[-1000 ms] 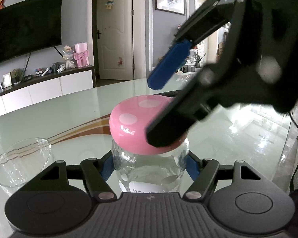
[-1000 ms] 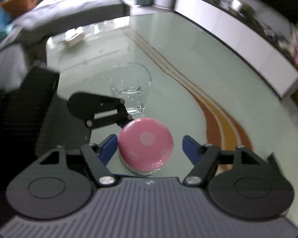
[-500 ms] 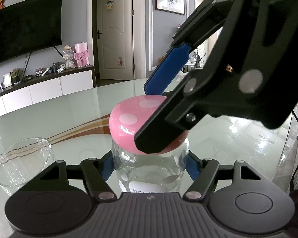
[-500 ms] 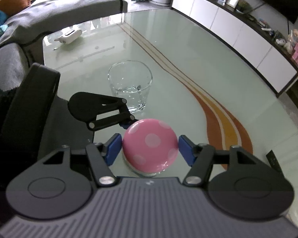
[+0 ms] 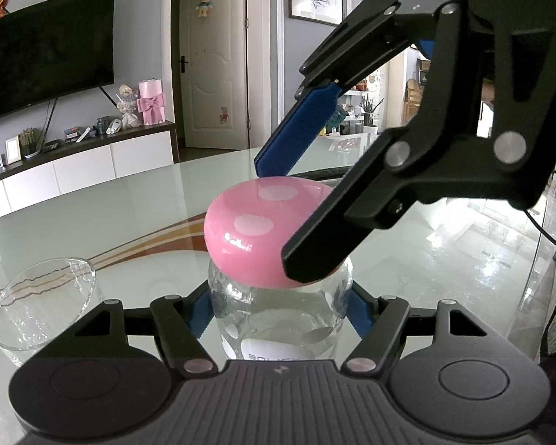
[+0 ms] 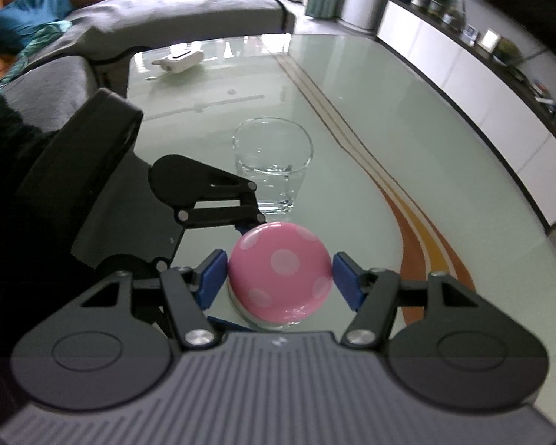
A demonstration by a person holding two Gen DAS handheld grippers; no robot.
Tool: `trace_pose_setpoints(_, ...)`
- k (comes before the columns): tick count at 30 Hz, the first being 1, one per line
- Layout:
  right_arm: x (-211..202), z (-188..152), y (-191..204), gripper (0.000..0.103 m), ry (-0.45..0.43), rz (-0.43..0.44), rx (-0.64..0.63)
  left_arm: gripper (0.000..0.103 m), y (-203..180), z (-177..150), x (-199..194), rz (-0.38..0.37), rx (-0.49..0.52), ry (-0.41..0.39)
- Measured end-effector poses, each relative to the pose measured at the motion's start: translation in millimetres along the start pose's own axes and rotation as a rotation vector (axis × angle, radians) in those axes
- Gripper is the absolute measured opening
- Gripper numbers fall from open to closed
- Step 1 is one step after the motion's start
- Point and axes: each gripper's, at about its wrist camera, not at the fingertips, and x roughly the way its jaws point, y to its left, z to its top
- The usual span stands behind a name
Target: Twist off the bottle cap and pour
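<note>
A clear bottle (image 5: 278, 326) stands on the glass table (image 5: 129, 215), and my left gripper (image 5: 280, 315) is shut on its body below the cap. The pink cap (image 5: 255, 230) with white dots sits on top. My right gripper (image 6: 280, 280) comes down from above and is shut on the cap (image 6: 280, 274), its blue pads (image 6: 213, 278) pressing both sides. In the left wrist view the right gripper (image 5: 293, 215) straddles the cap, one finger in front and one behind. An upright clear drinking glass (image 6: 272, 163) stands just beyond the bottle, at lower left in the left wrist view (image 5: 44, 304).
A white handset-like object (image 6: 178, 60) lies at the table's far end. A grey sofa (image 6: 166, 11) stands behind it. A white low cabinet (image 5: 74, 170) runs along the wall under a television. The table edge (image 5: 537, 259) curves close on the right.
The right gripper's pads have closed in onto the pink cap and the gripper has rolled, its fingers standing steeper in the left wrist view. Bottle, glass and left gripper have not moved.
</note>
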Motion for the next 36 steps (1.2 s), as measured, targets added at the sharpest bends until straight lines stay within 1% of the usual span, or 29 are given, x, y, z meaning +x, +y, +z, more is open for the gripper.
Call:
trace_pose_setpoints(15, -3, -1, -6, 0.063, -0.004, 0.064, -0.09, 0.074, -3, 1, 1, -0.001, 0.003, 0.002)
trace_pose_setpoints(18, -3, -1, -7, 0.063, -0.003, 0.071, -0.092, 0.074, -3, 1, 1, -0.001, 0.003, 0.002)
trace_pose_setpoints(20, -3, 0, -3, 0.065, 0.003, 0.053, -0.086, 0.074, -3, 1, 1, -0.001, 0.003, 0.002)
trace_pose_setpoints(21, -3, 0, -1, 0.067, 0.004, 0.04, -0.082, 0.074, -1, 2, 0, -0.002, 0.002, 0.002)
trace_pose_setpoints(24, -6, 1, 3, 0.079, -0.012, 0.017, -0.053, 0.074, -1, 1, -3, -0.004, 0.001, 0.002)
trace_pose_setpoints(27, -6, 5, 10, 0.079, 0.004, -0.04, -0.006, 0.074, -2, 1, -4, -0.003, 0.002, 0.002)
trace_pose_setpoints(30, -2, 7, 19, 0.079, 0.026, -0.078, 0.017, 0.074, -3, 1, -5, -0.003, 0.001, 0.002)
trace_pose_setpoints(33, -2, 8, 24, 0.079, 0.026, -0.126, 0.052, 0.074, -3, 1, -5, -0.004, 0.001, 0.001)
trace_pose_setpoints(36, -4, 9, 24, 0.078, 0.008, -0.151, 0.12, 0.074, -3, -2, -5, -0.003, 0.002, 0.002)
